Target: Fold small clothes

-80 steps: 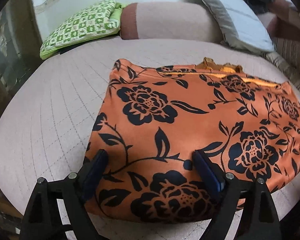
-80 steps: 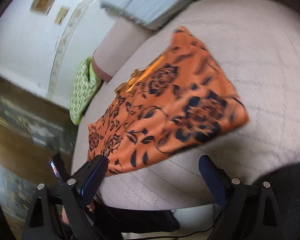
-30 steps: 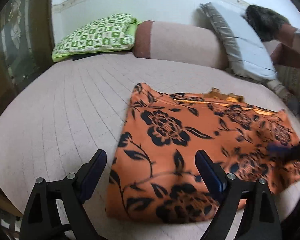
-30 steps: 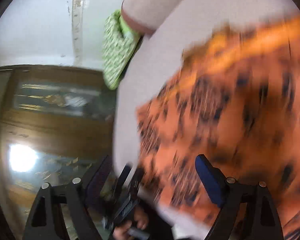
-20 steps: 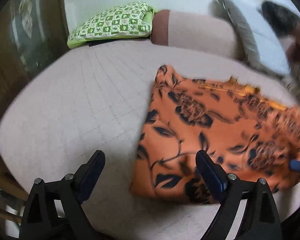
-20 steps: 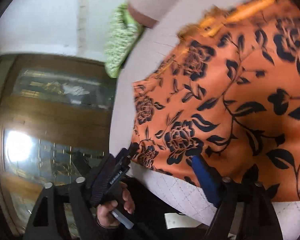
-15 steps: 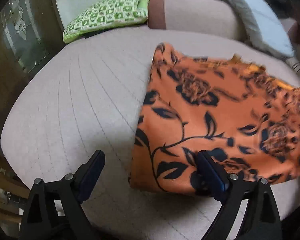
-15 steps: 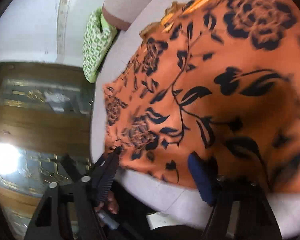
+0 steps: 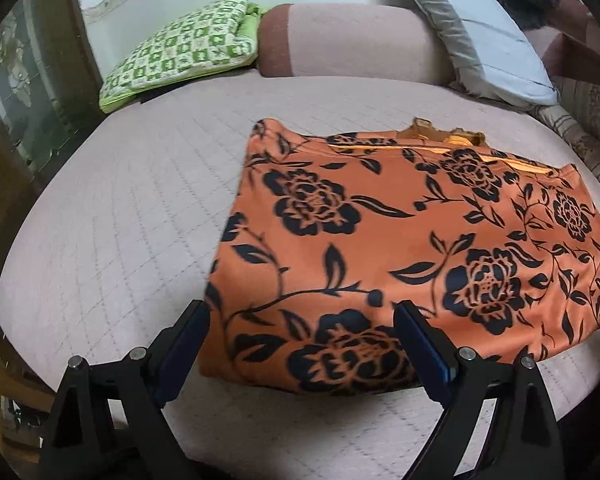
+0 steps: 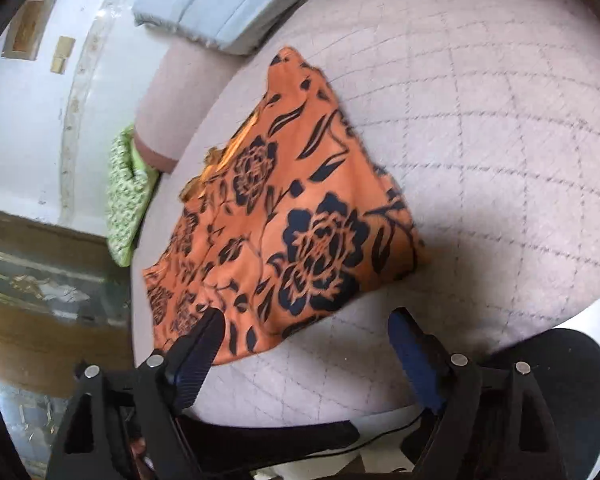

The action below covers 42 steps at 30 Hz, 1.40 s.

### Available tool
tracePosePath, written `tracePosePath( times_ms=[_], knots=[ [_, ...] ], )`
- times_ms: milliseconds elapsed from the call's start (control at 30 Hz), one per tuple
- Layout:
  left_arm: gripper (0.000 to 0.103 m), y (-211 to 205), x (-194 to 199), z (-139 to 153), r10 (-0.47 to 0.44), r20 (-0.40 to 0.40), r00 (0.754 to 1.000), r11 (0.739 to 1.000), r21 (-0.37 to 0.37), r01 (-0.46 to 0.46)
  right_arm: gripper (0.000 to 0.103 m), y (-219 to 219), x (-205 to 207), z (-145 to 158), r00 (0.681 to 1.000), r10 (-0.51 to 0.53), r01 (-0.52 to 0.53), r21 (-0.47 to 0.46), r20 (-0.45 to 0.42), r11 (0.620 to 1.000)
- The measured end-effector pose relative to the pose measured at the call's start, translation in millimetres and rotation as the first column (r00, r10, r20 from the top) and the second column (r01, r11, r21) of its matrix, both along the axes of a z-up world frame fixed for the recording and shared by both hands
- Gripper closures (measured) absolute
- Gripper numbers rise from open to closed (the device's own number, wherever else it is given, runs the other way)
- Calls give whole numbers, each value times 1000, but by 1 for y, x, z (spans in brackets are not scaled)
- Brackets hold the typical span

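An orange garment with black flowers (image 9: 400,236) lies folded flat on the pale quilted bed (image 9: 140,208). It also shows in the right wrist view (image 10: 284,220). My left gripper (image 9: 302,332) is open and empty, its fingers straddling the garment's near left corner. My right gripper (image 10: 304,332) is open and empty, hovering at the garment's near edge by the front of the bed.
A green checked cushion (image 9: 180,52), a pink bolster (image 9: 348,40) and a grey pillow (image 9: 488,36) lie along the back wall. A wooden cabinet (image 9: 16,120) stands left of the bed. The bed's front edge drops off just below both grippers.
Both grippers swung over the garment and back. My left gripper has returned to its near left corner; my right gripper has pulled back to the near edge. The garment lies as before.
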State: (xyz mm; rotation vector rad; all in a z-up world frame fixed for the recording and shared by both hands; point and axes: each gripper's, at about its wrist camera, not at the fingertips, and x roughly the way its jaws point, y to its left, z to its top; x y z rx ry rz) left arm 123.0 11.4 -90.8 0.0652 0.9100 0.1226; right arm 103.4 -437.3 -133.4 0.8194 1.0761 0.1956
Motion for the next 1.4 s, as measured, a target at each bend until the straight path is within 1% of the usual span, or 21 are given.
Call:
tracePosePath(
  times_ms=[67,167,300,433,533,700,767,833,900,1000,1033,1067,1100,1133,1200,1233,1267,1300,1333,1367,1400],
  knots=[
    [9,-2,-3,3,-5,5,1000,1000,1,5,17,8,6,-4,999,-42,42,21,-17,999],
    [9,-7,9,-1,-7,4,1000,1000,-16,7,17,6,14,-13,994,-100,104,63,-51,993],
    [9,-10,12,5,1,8,1000,998,-59,-1,17,-3,13,-9,987,-151,155,85,-48,984],
    [9,-19,15,11,-17,18,1000,995,-97,19,17,-1,7,-7,981,-193,195,78,-35,978],
    [9,-32,22,9,-47,16,999,994,-102,49,17,-3,6,0,972,-231,232,19,-40,972],
    [9,-49,33,-13,-66,-52,996,995,-81,62,15,-5,18,-3,979,-196,198,24,-52,980],
    [8,-52,33,-15,-68,-42,997,996,-61,65,18,-3,19,3,987,-157,157,45,-17,986],
    [8,-53,32,-10,-69,-41,997,996,-60,67,18,2,20,5,990,-140,140,35,8,990],
    [8,-52,32,-6,-73,-23,997,995,-65,71,18,0,22,-3,989,-146,146,36,-3,989],
    [8,-54,36,-15,-82,-53,995,996,-35,80,18,-5,24,-11,988,-156,156,80,-1,984],
    [8,-53,35,-15,-81,-46,996,996,-37,79,30,-5,22,-8,989,-145,144,80,12,986],
    [8,-53,35,-14,-77,-47,996,996,-37,75,86,-6,21,-4,991,-128,125,89,30,988],
    [8,-53,35,-12,-73,-52,996,997,-35,72,89,-9,18,-2,990,-139,134,112,32,985],
    [8,-53,35,-9,-69,-51,996,997,-33,68,89,-11,14,5,988,-146,140,98,54,985],
    [8,-53,30,6,-58,18,998,998,-33,59,89,-10,10,11,985,-146,142,57,88,988],
    [8,-54,27,12,-57,49,997,997,-39,59,89,-10,10,7,986,-152,149,55,72,987],
    [8,-55,26,15,-59,66,996,997,-44,62,82,-12,12,-7,986,-167,166,51,16,985],
    [8,-58,27,15,-67,67,996,997,-44,70,81,-16,11,-23,983,-180,183,97,-36,978],
    [8,-63,32,9,-88,26,996,996,-27,89,81,-21,7,-26,977,-209,211,154,-29,965],
    [8,-67,37,-2,-111,-41,993,994,4,111,70,-24,1,-22,974,-224,223,201,-16,954],
    [8,-70,41,-11,-116,-96,989,992,40,120,55,-25,-2,-16,974,-228,222,214,3,951]
  ],
)
